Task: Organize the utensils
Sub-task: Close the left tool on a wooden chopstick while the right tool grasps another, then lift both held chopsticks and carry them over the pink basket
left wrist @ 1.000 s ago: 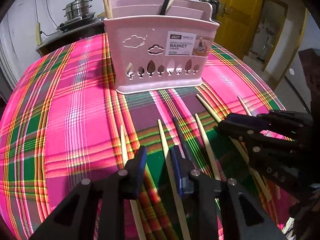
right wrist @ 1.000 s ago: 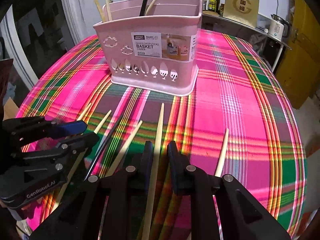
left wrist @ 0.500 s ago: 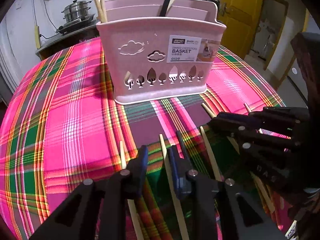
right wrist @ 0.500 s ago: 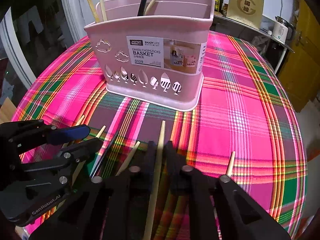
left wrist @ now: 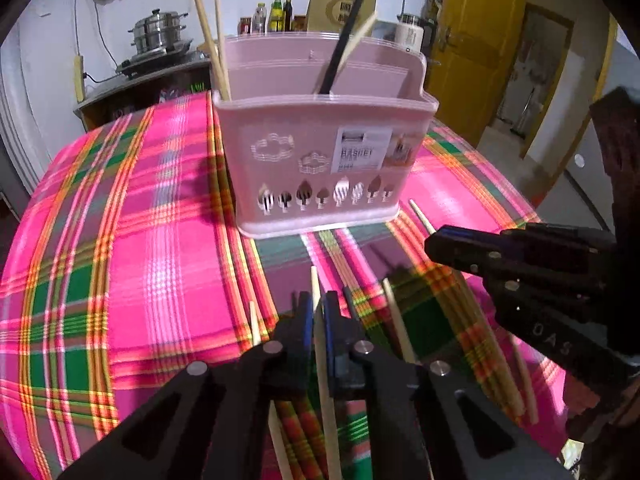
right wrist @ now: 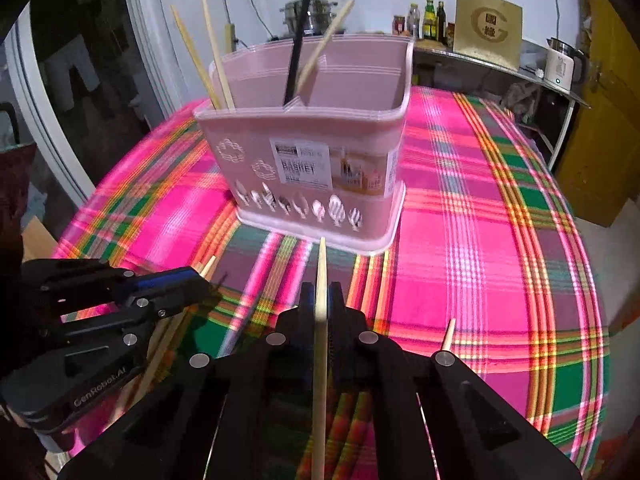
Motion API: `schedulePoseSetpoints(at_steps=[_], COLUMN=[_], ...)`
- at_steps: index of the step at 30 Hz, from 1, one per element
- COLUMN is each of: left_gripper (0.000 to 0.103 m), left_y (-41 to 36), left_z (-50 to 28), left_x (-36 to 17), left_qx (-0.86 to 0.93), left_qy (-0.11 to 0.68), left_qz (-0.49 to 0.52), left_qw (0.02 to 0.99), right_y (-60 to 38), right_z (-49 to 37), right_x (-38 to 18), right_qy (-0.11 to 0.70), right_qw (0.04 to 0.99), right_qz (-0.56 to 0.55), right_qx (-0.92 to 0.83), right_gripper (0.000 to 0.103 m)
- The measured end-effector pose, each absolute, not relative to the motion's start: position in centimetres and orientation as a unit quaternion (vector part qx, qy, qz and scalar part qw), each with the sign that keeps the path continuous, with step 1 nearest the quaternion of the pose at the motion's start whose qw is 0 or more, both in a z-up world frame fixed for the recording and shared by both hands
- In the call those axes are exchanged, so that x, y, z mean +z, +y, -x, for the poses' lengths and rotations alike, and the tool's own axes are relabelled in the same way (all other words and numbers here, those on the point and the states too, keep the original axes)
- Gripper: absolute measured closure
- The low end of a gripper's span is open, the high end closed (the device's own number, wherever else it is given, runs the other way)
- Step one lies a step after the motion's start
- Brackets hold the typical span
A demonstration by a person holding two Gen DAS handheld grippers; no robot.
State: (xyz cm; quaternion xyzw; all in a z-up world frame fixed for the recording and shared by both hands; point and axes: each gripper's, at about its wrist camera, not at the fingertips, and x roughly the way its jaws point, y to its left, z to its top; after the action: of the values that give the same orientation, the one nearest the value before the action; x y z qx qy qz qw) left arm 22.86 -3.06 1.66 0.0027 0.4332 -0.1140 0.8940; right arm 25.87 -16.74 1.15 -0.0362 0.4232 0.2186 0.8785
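Both tongs had closed within the last second: left tongs (left wrist: 316,316) and right tongs (right wrist: 321,300) each clamped one pale wooden chopstick (left wrist: 320,344) (right wrist: 320,320). Both sticks had lifted off the bench (right wrist: 480,240), apparently ready for the pink plastic basket (right wrist: 312,148) ahead.

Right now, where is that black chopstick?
The black chopstick stands in the pink basket, leaning against a pale chopstick at the middle divider, upper centre of both wrist views.

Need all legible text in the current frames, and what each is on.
"BASKET": on the sticker label of the pink basket; the smaller lines are blurred, unreadable.
"GenRobot.AI": on the left gripper body, seen from the right wrist view.
"DAS": on the right gripper body, seen from the left wrist view.
"G" logo with two Chinese characters: on the gold box; characters too small to read.
Bottle labels on the shelf: unreadable.
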Motion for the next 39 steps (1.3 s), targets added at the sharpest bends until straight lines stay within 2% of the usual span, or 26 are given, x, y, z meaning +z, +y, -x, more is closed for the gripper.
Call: schedulePoseSetpoints(at_steps=[14, 22, 27, 39], left_gripper=[0.098, 0.097, 0.083, 0.083], left_y=[-2.3, -2.9, -3.3, -4.0], left_z=[-20.8, -23.6, -25.0, -26.7], left_x=[8.5, 3.5, 0.2, -2.0], left_qx=[-0.142, -0.134, -0.124, -0.105], left_qy=[0.367, 0.441, 0.478, 0.498], left_qz=[0.007, -0.009, -0.016, -0.042], left_qw=[0.919, 0.887, 0.869, 0.860], right_y=[-17.8, -18.2, -18.2, -18.6], right_z=[-23.0, -22.6, -22.7, -23.1], right_x=[8.1, 8.0, 7.9, 7.7], right_qy=[0.346, 0.346, 0.347, 0.348], right_qw=[0.908, 0.908, 0.907, 0.907], right_qz=[0.015, 0.013, 0.014, 0.013], right_qx=[0.238, 0.238, 0.238, 0.237], right_gripper=[0.097, 0.097, 0.097, 0.097])
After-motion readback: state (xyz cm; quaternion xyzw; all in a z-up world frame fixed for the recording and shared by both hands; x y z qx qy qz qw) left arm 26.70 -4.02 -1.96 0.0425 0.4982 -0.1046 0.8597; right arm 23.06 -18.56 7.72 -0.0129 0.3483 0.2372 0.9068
